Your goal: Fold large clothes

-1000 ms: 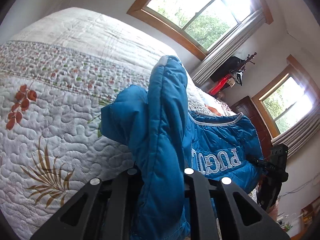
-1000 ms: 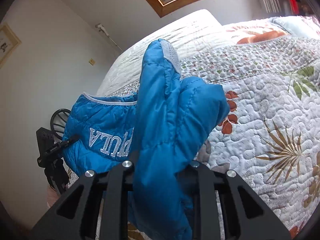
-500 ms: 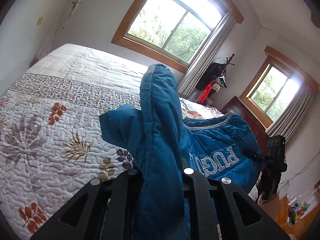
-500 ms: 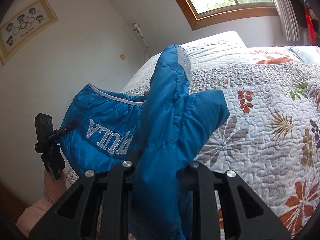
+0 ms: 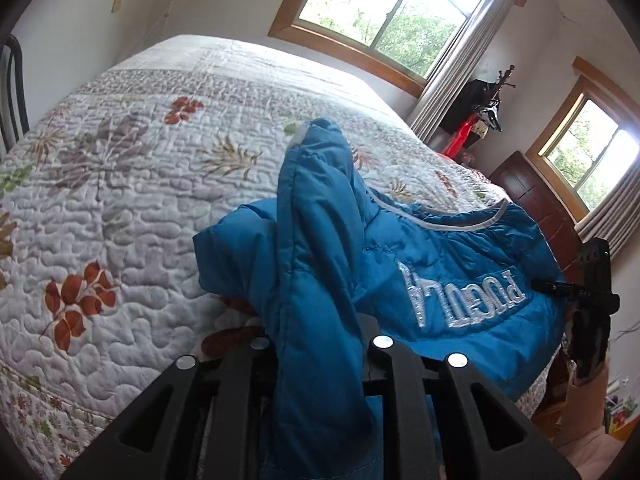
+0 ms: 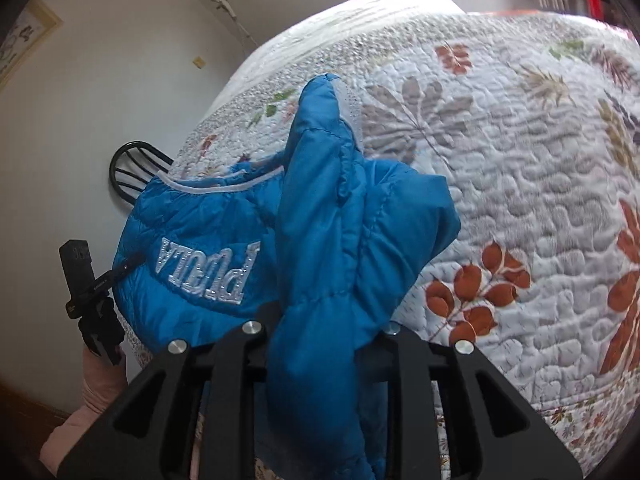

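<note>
Gripping a bunched fold of a blue puffer jacket (image 5: 320, 264), the left gripper (image 5: 320, 354) has its fingers (image 5: 384, 364) clenched on the fabric, which rises in a peak ahead of the fingertips and hangs down between them. Same on the other side: right gripper (image 6: 320, 330) clenched on another fold of the jacket (image 6: 344, 232), padding bulging past the fingers (image 6: 248, 344). Jacket body stretches between the two grippers, white embroidered lettering (image 5: 460, 296) facing up and reading upside down. Beyond the fingers lies the bed's quilt (image 5: 132, 184), leaf-patterned; the jacket is held above its near edge, contact not discernible. Each camera sees the opposite gripper at the jacket's far side. Windows (image 5: 384, 12) behind the bed.
</note>
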Demonstrator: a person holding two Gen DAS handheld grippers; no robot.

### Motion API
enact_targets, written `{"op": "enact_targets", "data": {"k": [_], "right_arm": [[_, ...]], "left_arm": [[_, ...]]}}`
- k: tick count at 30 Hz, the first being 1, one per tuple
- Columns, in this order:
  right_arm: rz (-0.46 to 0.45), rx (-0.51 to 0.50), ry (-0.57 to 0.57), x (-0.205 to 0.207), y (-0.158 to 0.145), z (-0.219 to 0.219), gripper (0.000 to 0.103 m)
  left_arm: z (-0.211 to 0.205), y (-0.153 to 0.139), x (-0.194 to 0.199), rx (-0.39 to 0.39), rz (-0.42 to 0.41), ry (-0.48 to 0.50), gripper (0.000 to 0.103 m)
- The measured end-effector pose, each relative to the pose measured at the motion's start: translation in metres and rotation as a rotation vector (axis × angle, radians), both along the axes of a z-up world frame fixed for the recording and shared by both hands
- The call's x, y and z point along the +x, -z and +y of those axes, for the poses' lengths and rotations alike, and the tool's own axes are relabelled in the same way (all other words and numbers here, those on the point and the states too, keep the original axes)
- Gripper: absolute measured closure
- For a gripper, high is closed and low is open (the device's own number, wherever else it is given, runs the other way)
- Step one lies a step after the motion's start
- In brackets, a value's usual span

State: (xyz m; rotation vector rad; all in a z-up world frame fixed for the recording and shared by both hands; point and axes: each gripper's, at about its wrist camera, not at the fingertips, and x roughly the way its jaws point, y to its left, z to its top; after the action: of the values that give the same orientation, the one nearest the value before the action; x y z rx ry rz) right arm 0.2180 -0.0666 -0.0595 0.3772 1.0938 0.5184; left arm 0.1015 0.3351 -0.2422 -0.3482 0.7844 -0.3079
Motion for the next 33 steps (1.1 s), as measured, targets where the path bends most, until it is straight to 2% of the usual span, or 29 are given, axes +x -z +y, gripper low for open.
{"op": "enact_targets", "data": {"k": [2,5,9,16,18,20,23,26,29,33], "right_arm": [[0.042,0.030,0.016,0.004,0.019,-0.007,0.078],[0.068,0.074,0.029,0.006,0.036,-0.013,0.075],[0.079,0.094,0.034,0.005,0.047,-0.013,0.071],[0.105,0.138,0.057,0.007,0.059,-0.017,0.064],[0.102,0.110,0.063,0.005,0.057,-0.018,0.057],[0.098,0.064,0.082,0.003,0.053,-0.019,0.047],[0.056,-0.029,0.102,-0.005,0.037,-0.019,0.047],[0.012,-0.126,0.137,-0.017,0.016,-0.020,0.047],[-0.046,-0.206,0.167,-0.029,-0.008,-0.019,0.047],[-0.134,-0.263,0.138,-0.040,-0.042,-0.001,0.047]], "left_arm": [[0.008,0.014,0.002,-0.039,0.012,0.005,0.079],[0.009,0.021,-0.002,-0.043,-0.003,0.005,0.075],[0.004,0.030,-0.005,0.000,-0.011,-0.012,0.066],[0.010,0.040,-0.003,-0.039,-0.006,-0.030,0.058],[0.009,0.038,-0.006,-0.034,0.004,-0.041,0.053],[0.011,0.035,-0.009,-0.026,0.023,-0.063,0.047],[0.016,0.025,-0.019,0.013,0.027,-0.090,0.044],[0.021,0.006,-0.036,0.080,-0.016,-0.137,0.044],[0.023,-0.014,-0.051,0.113,-0.057,-0.167,0.044],[0.005,-0.037,-0.059,0.181,-0.091,-0.150,0.043]]}}
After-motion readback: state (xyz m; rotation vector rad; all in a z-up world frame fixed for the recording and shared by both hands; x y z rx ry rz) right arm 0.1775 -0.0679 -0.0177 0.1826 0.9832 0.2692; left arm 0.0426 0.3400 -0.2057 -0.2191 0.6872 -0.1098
